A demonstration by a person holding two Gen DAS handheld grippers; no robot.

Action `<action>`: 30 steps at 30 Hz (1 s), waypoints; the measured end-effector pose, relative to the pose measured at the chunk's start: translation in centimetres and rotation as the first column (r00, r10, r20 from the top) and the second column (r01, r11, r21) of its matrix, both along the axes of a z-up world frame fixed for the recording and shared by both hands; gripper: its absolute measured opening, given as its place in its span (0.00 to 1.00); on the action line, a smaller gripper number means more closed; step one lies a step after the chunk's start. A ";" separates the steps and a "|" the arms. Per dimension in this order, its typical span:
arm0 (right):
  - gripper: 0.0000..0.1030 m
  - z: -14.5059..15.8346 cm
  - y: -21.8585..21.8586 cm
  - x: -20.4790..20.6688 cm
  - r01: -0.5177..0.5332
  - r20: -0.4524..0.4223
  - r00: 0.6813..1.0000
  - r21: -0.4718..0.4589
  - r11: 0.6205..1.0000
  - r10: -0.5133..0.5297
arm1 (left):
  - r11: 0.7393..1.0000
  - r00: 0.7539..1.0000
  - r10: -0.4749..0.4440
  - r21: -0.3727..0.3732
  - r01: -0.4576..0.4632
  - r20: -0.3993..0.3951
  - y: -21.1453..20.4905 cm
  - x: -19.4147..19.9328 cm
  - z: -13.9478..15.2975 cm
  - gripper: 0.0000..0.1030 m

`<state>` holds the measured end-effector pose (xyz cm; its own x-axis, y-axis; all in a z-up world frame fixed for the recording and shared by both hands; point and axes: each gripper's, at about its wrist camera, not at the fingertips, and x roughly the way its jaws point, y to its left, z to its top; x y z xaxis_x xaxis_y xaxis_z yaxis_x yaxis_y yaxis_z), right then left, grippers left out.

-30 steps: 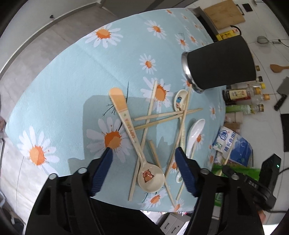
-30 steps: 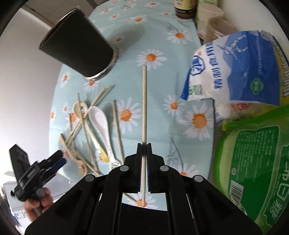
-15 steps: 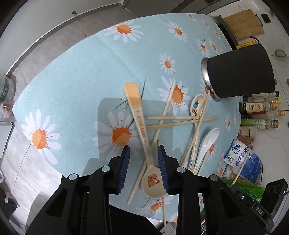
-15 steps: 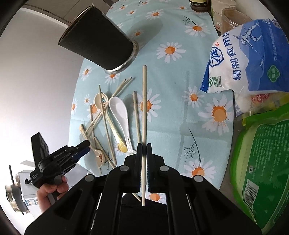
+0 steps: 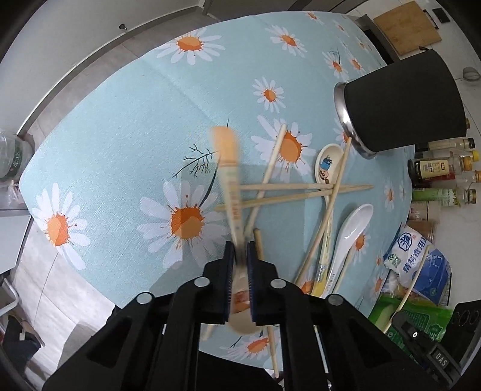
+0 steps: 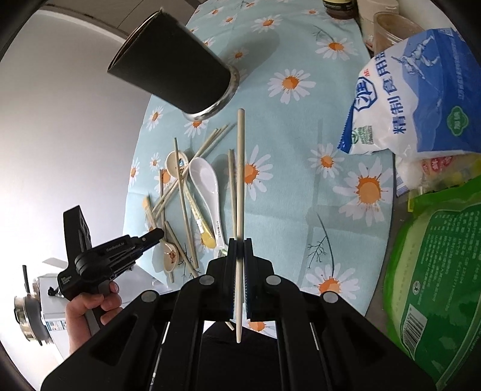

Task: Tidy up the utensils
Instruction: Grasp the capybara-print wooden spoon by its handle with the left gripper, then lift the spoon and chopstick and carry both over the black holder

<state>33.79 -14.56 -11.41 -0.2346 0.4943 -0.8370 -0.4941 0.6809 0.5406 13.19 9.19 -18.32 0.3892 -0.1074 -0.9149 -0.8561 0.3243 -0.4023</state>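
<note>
A beige spoon (image 5: 230, 177) with an orange handle tip lies over crossed wooden chopsticks (image 5: 300, 192) on the daisy tablecloth (image 5: 120, 150). My left gripper (image 5: 239, 249) has its jaws closing on the spoon's handle just above the bowl, and the pads press on it. The spoon looks blurred. My right gripper (image 6: 239, 243) is shut on a single chopstick (image 6: 240, 168), which it holds above the cloth, pointing away. A white spoon (image 5: 350, 231) and a cartoon-printed spoon (image 5: 327, 162) lie in the pile. The black cup (image 5: 402, 105) stands beyond it.
A blue-and-white salt bag (image 6: 415, 90) and a green bag (image 6: 436, 270) lie at the right of the table. Bottles (image 5: 442, 168) stand behind the cup and jars (image 6: 390, 27) at the far end. A person's hand (image 6: 87, 306) holds the left gripper (image 6: 156, 233).
The left jaws went from wide apart to closed on the beige spoon's handle, and the spoon now looks blurred. The right gripper still holds its chopstick and has tilted slightly.
</note>
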 end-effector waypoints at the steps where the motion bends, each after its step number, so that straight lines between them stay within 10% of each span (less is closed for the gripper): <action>1: 0.05 0.0 0.1 -0.1 -0.008 0.002 1.000 0.000 1.000 0.008 | 1.000 1.000 0.003 0.003 -0.003 0.005 -0.1 0.0 0.1 0.06; 20: 0.05 -1.0 2.7 -0.8 -0.058 -0.026 0.998 0.016 0.998 0.059 | 0.993 0.997 -0.049 0.107 0.043 0.059 0.2 -1.1 3.0 0.06; 30: 0.05 0.5 6.1 -1.8 0.018 0.031 0.999 0.032 0.999 -0.019 | 0.968 0.957 -0.231 0.143 0.207 0.176 2.8 0.1 5.9 0.06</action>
<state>31.99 -8.45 -10.95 -0.1988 0.5250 -0.8276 -0.4986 0.6728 0.5466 13.26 11.96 -12.44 0.5359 -0.1019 -0.8381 -0.6703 0.5522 -0.4957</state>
